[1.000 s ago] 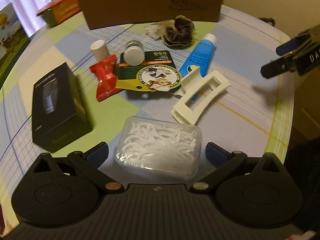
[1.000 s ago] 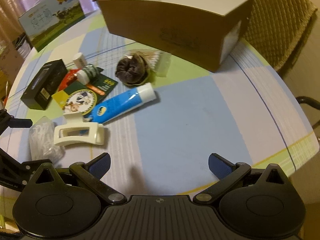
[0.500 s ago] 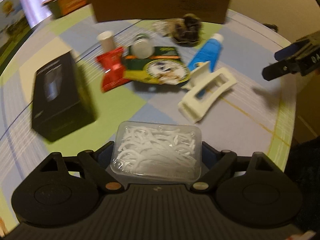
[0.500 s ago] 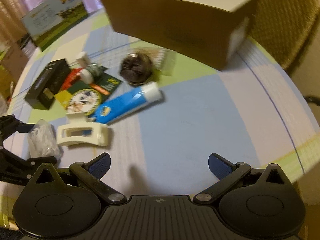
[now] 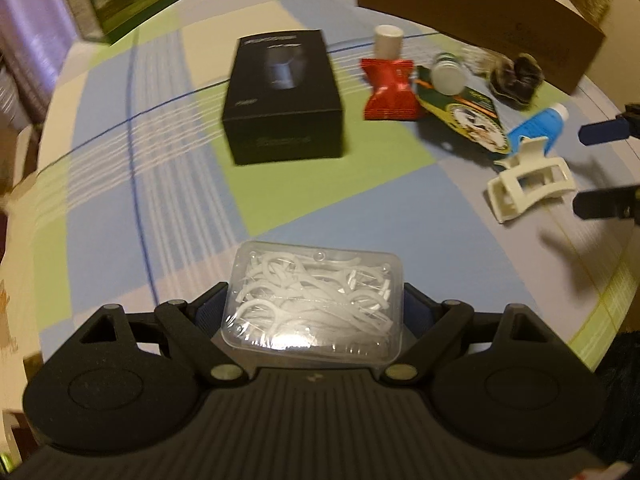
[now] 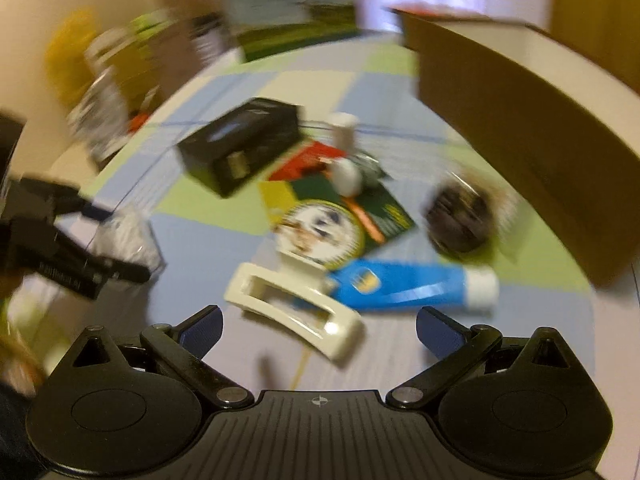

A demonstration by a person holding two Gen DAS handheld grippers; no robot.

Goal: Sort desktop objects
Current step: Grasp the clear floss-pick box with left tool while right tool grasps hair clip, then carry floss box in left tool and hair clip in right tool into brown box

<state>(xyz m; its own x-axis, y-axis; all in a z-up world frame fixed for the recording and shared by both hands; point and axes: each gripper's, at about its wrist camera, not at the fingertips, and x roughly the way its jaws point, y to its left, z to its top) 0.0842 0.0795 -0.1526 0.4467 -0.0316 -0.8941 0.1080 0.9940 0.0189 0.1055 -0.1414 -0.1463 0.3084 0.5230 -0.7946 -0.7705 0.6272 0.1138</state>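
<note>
while the left gripper (image 5: 314, 304) pinches a clear floss box (image 5: 314, 300) from both sides, its blue pads pressed against the short ends, the box sits at 6 o'clock in the left view, over the checked tablecloth (image 5: 160, 184); whether it touches the cloth i cannot tell. at 12 o'clock from it lies a black box (image 5: 284, 96), and towards 1 o'clock a red sachet (image 5: 390, 88) with a white cap (image 5: 387, 39) behind it. next come a green packet (image 5: 470, 118) with a small bottle (image 5: 448, 74) lying on it, a dark scrunchie (image 5: 516, 80), a blue tube (image 5: 536, 130) and a white hair claw (image 5: 528, 184) at 2 o'clock. a cardboard box (image 5: 480, 20) stands at the far edge, past the scrunchie. the right gripper (image 6: 318, 330) has its fingers spread wide, holding nothing, and hovers just short of the hair claw (image 6: 296, 310), which lies between the two blue pads and partly over the tube's (image 6: 412, 284) flat end. in that blurred right view the left gripper (image 6: 100, 240) shows at 9 o'clock with the floss box (image 6: 128, 240) between its fingers.
</note>
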